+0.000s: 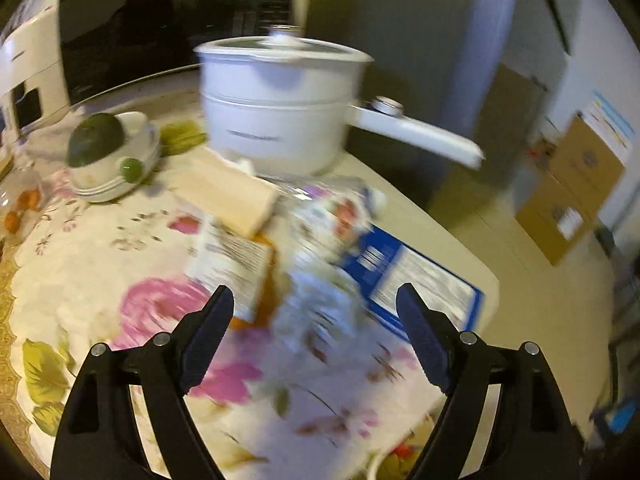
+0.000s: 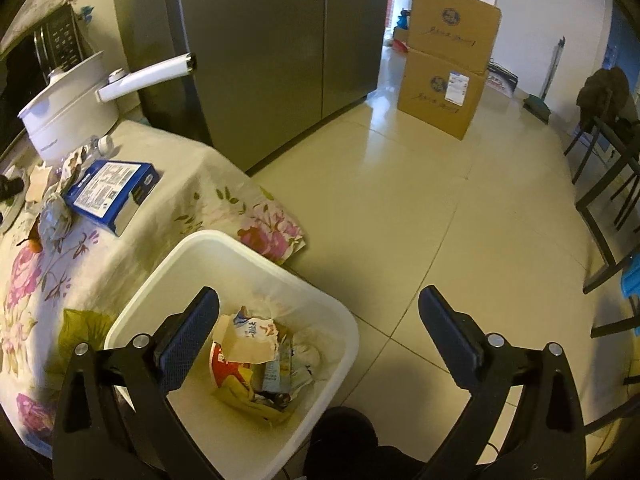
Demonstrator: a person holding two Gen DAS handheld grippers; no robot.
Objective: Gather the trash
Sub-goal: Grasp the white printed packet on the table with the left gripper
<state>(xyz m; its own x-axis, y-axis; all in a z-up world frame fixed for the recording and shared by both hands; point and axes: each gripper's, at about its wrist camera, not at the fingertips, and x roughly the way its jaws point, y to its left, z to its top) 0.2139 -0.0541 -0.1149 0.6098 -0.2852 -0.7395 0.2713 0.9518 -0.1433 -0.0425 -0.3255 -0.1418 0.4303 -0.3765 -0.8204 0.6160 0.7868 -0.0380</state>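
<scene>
My left gripper is open above the flowered tablecloth, and nothing sits between its fingers. Just ahead of it lie blurred scraps: a printed wrapper, a crumpled pale wad, a beige carton and a blue box. My right gripper hangs open and holds nothing. It is above the white bin, which stands on the floor by the table corner. Crumpled wrappers and paper fill the bin's bottom. The blue box and a grey crumpled wad also show on the table in the right wrist view.
A white pot with a long handle stands behind the scraps, beside stacked bowls holding a dark green fruit. A microwave is at the back. Stacked cardboard boxes, a grey fridge and dark chairs border the tiled floor.
</scene>
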